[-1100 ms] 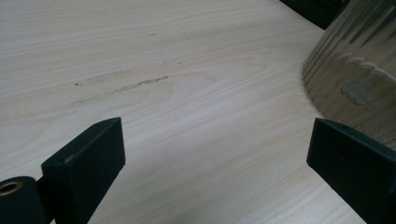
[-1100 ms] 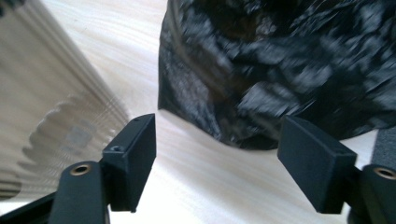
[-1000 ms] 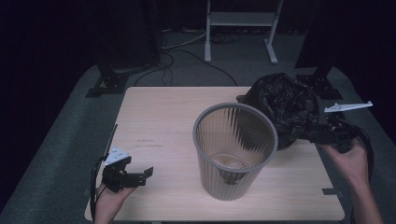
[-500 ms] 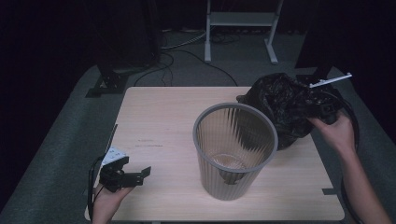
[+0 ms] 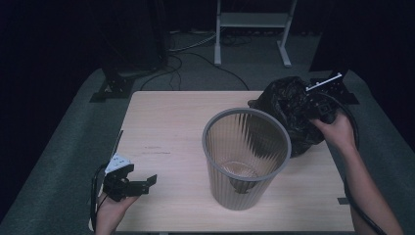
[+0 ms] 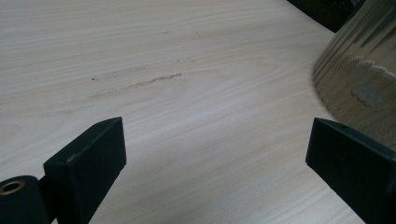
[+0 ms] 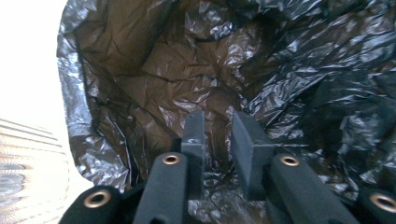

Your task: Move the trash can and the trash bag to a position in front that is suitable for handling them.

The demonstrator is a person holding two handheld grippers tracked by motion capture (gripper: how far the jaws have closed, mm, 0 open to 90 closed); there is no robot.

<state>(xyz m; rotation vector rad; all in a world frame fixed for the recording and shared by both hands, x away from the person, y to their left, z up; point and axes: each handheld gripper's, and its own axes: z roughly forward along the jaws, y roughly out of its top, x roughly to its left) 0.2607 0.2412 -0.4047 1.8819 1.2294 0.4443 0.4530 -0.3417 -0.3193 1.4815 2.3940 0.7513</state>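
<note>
Black crinkled plastic dominates the right of the high view, where a bin bag (image 5: 286,110) lies heaped on the pale wooden counter (image 5: 166,127), just behind and to the right of a grey ribbed wastebasket (image 5: 246,159) that stands upright at centre frame. The right claw (image 5: 318,110), held in a hand (image 5: 337,132) reaching in from the lower right, is pushed into the bag's right side. In the right gripper view its two dark jaws stand nearly together at lower centre, a narrow gap between them, having just been closing; folds of the glossy bag (image 7: 196,79) rise all around and behind them, and a crease of plastic sits in the gap, though whether the pads actually pinch it cannot be told. A sliver of the wastebasket (image 7: 28,168) shows at that view's lower left. At the lower left of the high view the left claw (image 5: 142,183) rests low over the counter in the other hand (image 5: 110,213), well apart from the bag. The left gripper view shows its jaws spread wide with nothing between them but bare wood (image 6: 187,107), and the wastebasket's wall (image 6: 359,79) at the right edge.
</note>
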